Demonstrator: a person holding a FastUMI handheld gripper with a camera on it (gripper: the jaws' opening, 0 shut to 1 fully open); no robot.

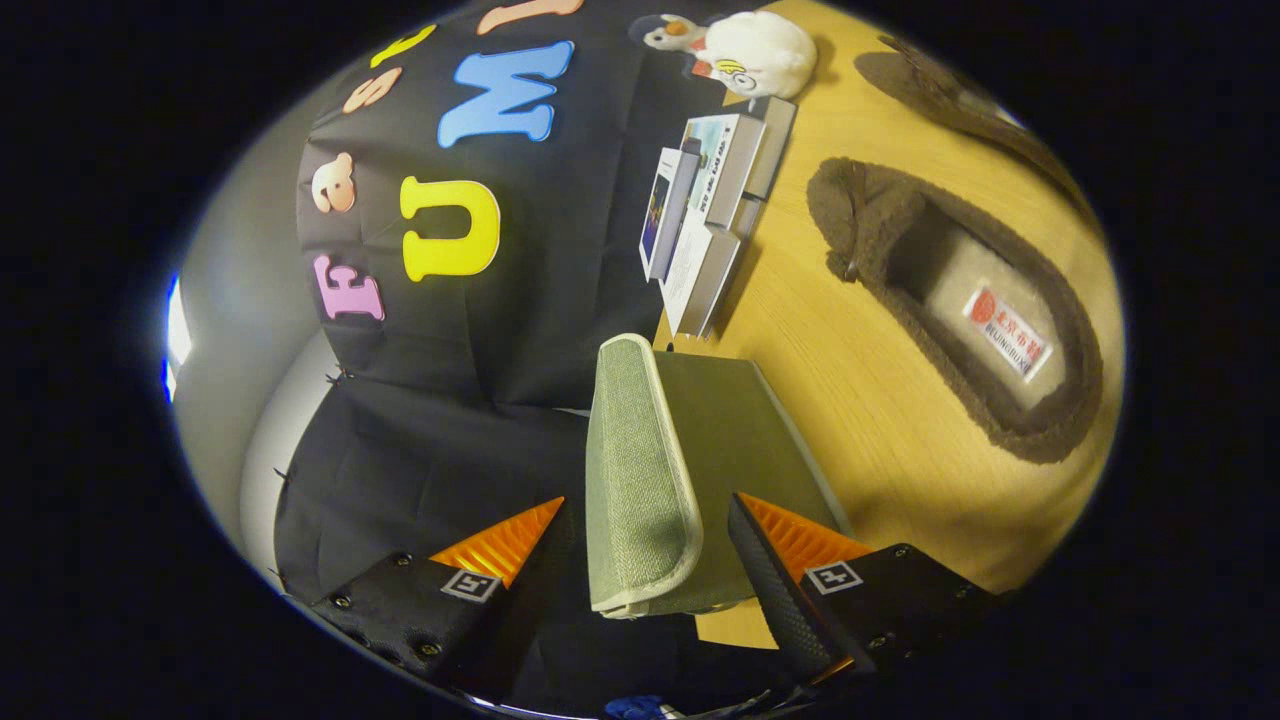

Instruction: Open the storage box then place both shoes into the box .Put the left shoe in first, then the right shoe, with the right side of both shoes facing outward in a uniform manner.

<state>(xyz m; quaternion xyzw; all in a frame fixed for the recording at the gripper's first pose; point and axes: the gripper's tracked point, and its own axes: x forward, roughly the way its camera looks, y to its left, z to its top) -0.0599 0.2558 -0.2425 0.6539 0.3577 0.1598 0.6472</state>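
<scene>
I can't tell whether my gripper (640, 545) fingers actually press the storage box (690, 480); its woven fabric lid edge stands between them, its base cut off. Beyond lies a fuzzy brown slipper (955, 300) on the wooden table (830, 370); farther, a second slipper (960, 100), half hidden.

Box lid (640, 470) between fingers (790, 560); slipper (960, 310) beyond on table (860, 400).

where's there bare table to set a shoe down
Bare wood lies between the green storage box and the near slipper. It is crowded by the books and plush toy. The gripper jaws straddle the box lid, not pressing.
</scene>
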